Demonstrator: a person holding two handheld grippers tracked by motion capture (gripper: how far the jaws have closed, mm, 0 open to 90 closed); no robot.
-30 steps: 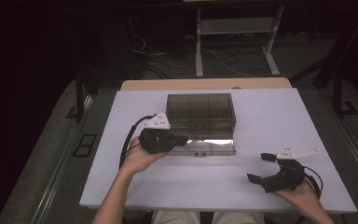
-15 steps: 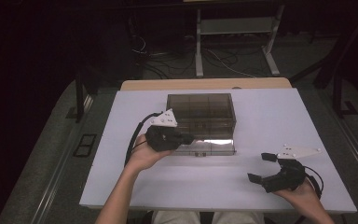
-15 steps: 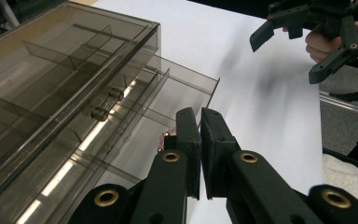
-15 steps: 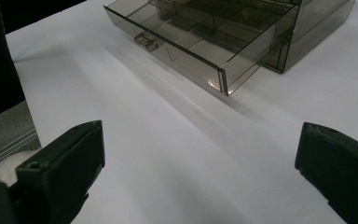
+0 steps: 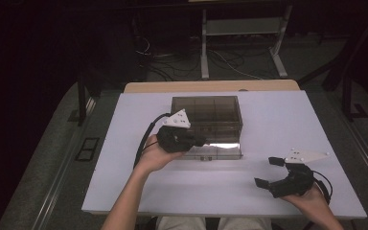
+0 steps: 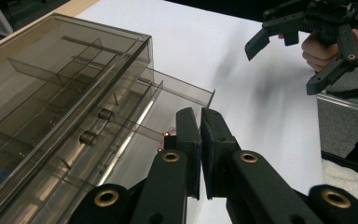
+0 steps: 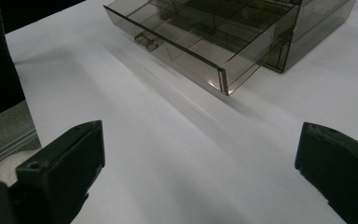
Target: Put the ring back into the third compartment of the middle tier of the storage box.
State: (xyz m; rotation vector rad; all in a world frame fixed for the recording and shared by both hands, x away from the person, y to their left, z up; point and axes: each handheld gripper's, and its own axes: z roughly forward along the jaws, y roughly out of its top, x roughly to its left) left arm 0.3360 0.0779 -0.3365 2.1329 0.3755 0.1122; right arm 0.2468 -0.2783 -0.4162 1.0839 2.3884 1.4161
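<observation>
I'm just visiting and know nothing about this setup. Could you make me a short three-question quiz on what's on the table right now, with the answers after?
1. True or false: the bottom drawer of the smoky plastic drawer box is pulled out.
2. Which gripper has its jaws wide apart: A) left gripper, B) right gripper?
3. What do the left gripper's closed jaws grip?

Key
1. True; it sticks out toward the person, over the white table.
2. B. It rests low near the table's front right, away from the box.
3. Nothing that can be seen; the jaws are pressed together just beside the open drawer.
</observation>
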